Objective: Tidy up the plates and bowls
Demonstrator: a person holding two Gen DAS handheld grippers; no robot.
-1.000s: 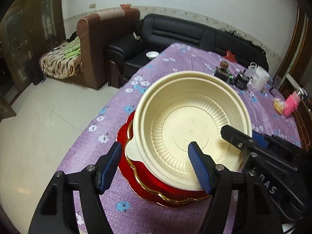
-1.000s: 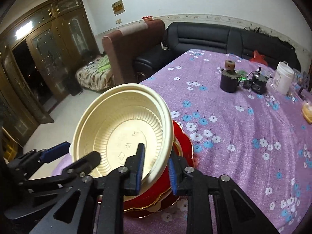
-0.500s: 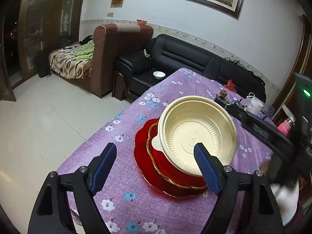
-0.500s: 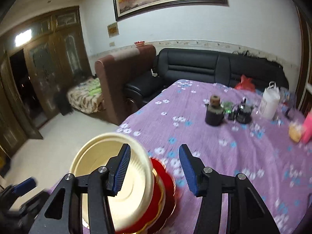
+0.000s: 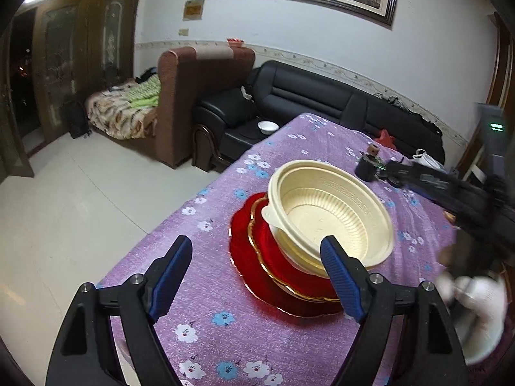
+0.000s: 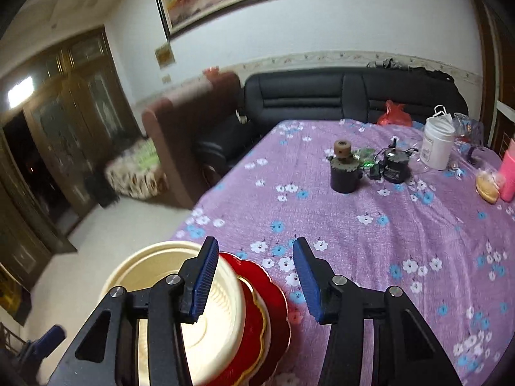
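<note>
A cream plastic bowl (image 5: 325, 212) sits nested on a stack of red plates with gold rims (image 5: 267, 257) on the purple flowered tablecloth (image 5: 225, 328). My left gripper (image 5: 254, 276) is open and empty, held back above the near side of the stack. My right gripper (image 6: 252, 276) is open and empty, above the stack's right edge; the bowl (image 6: 219, 315) and red plates (image 6: 273, 299) lie below its left finger. The right gripper's black body (image 5: 450, 189) shows at the right in the left wrist view.
A dark cylinder with a cork-like top (image 6: 344, 173), a black gadget with wires (image 6: 394, 167), a white jar (image 6: 437, 141), a pink container (image 6: 508, 173) and a bun (image 6: 487, 183) stand at the table's far end. Sofas (image 5: 322, 103) lie beyond. The table's left edge is near the stack.
My right gripper let go of the cream bowl's rim, opened and pulled up and away. The bowl now rests on the red plates. My left gripper drew back and up.
</note>
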